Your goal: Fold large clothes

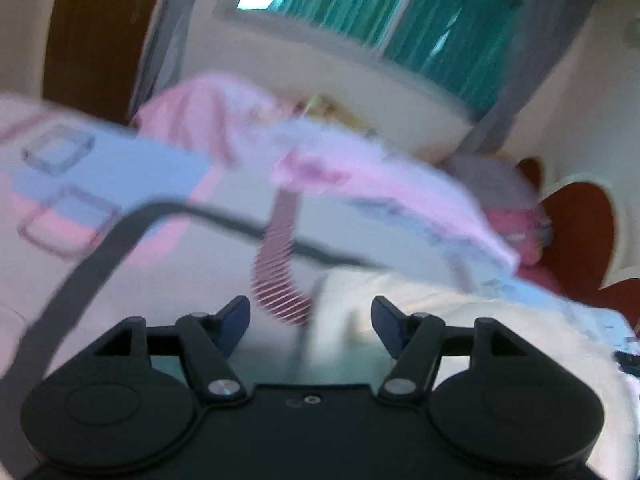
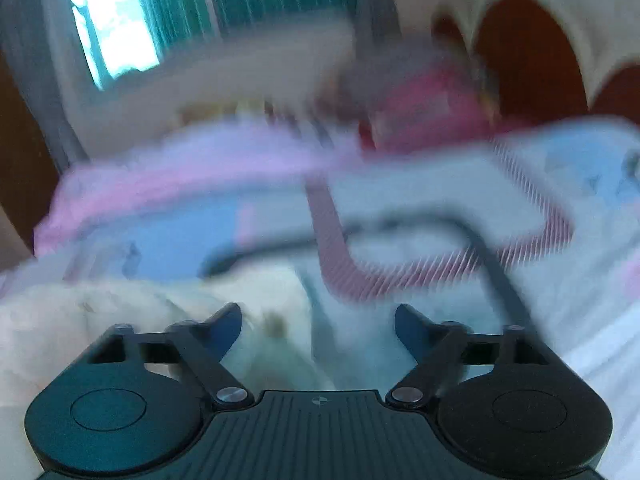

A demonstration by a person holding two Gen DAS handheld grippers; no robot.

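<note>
Both views are motion-blurred. A cream garment (image 1: 404,300) lies on the bed just ahead of my left gripper (image 1: 310,318), which is open with nothing pressed between its fingers. A red-and-white striped band (image 1: 280,280) hangs down to just beyond the left fingertip. In the right wrist view the same cream garment (image 2: 120,320) spreads at lower left. My right gripper (image 2: 318,318) is open over it, and the cloth shows through the empty gap. The striped band (image 2: 400,276) curves across the bed ahead, crossed by a dark strap (image 2: 494,268).
The bed wears a pastel blue and pink cover (image 1: 120,160). A pink fluffy blanket (image 1: 360,172) is bunched along its far side. A dark strap (image 1: 88,264) runs across at left. A red and cream headboard (image 1: 580,232) stands at right, and teal curtains (image 1: 440,20) hang behind.
</note>
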